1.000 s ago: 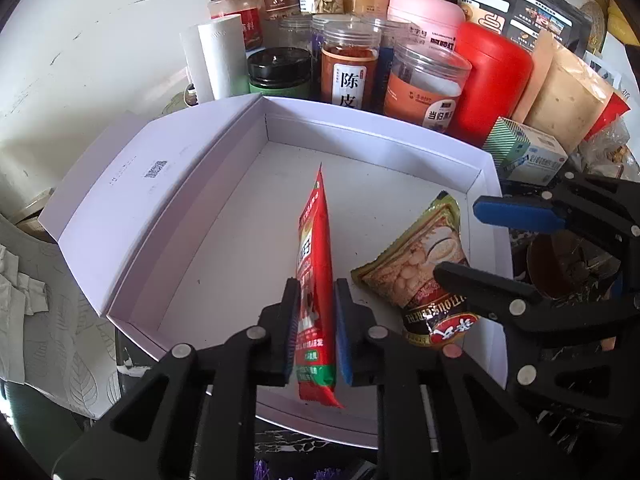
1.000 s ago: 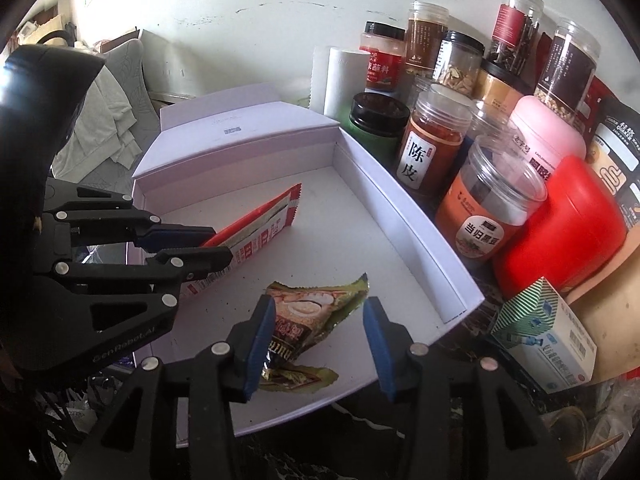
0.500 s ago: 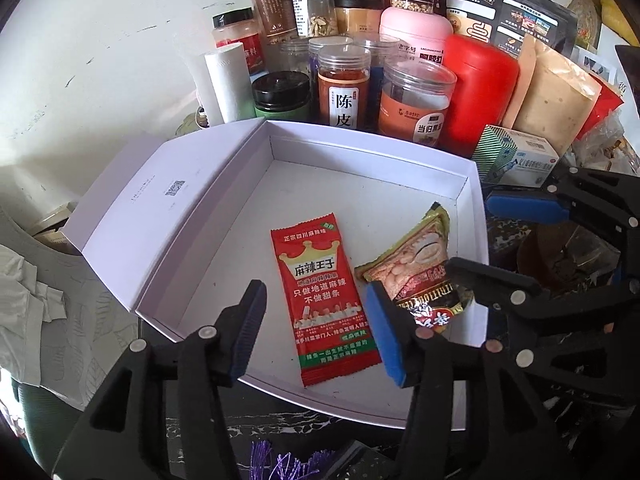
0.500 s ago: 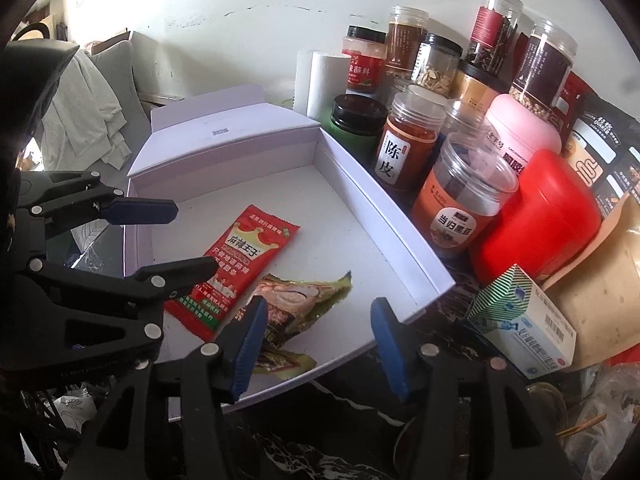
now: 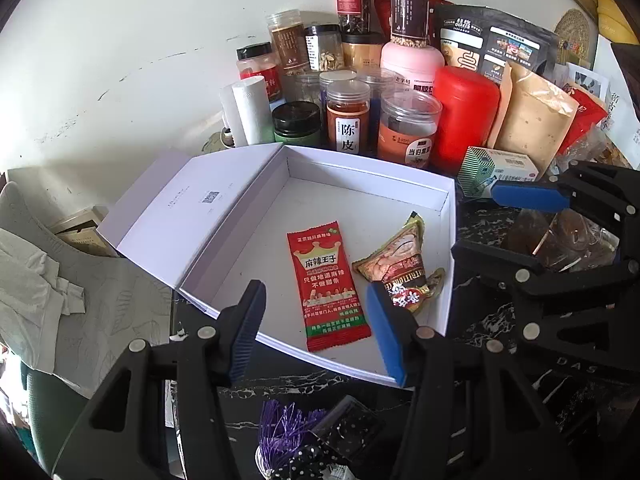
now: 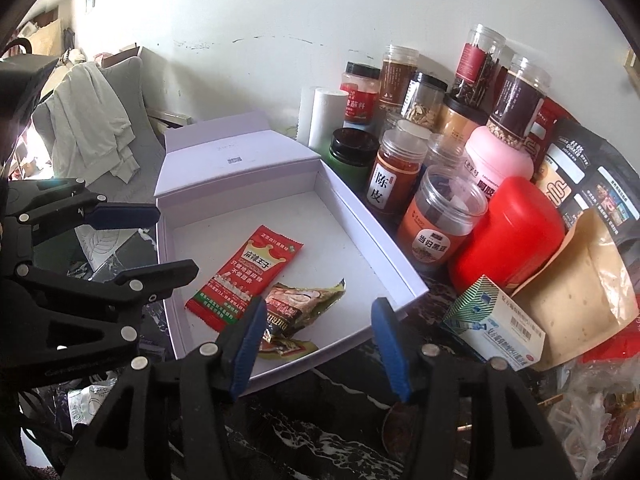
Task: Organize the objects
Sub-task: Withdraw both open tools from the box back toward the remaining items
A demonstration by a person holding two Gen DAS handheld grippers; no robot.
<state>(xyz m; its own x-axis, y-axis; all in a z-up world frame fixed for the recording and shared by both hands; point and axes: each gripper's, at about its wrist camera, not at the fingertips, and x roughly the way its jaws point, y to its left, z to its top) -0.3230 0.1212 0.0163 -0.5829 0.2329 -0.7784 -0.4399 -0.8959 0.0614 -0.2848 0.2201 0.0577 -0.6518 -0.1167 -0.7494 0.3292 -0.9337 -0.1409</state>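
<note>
A white open box [image 5: 372,176] [image 6: 360,216] holds a flat red snack packet [image 5: 328,284] [image 6: 248,272] and a gold-brown snack bag [image 5: 400,268] [image 6: 296,308] beside it. My left gripper [image 5: 316,320] is open and empty, above the box's near edge with the red packet between its fingers in view. It also shows in the right wrist view [image 6: 168,240]. My right gripper [image 6: 320,340] is open and empty at the box's near corner. It also shows in the left wrist view [image 5: 476,220].
Many jars, among them an orange-label jar [image 5: 348,120], a red canister [image 5: 464,120], a pink jar [image 5: 412,64] and a paper roll [image 5: 252,112], crowd behind the box. A small medicine box [image 6: 496,320] and a tan pouch [image 6: 588,280] lie right. The table is black marble.
My left gripper opened and let go of the red packet, which now lies flat in the box. Both grippers pulled back from the box.
</note>
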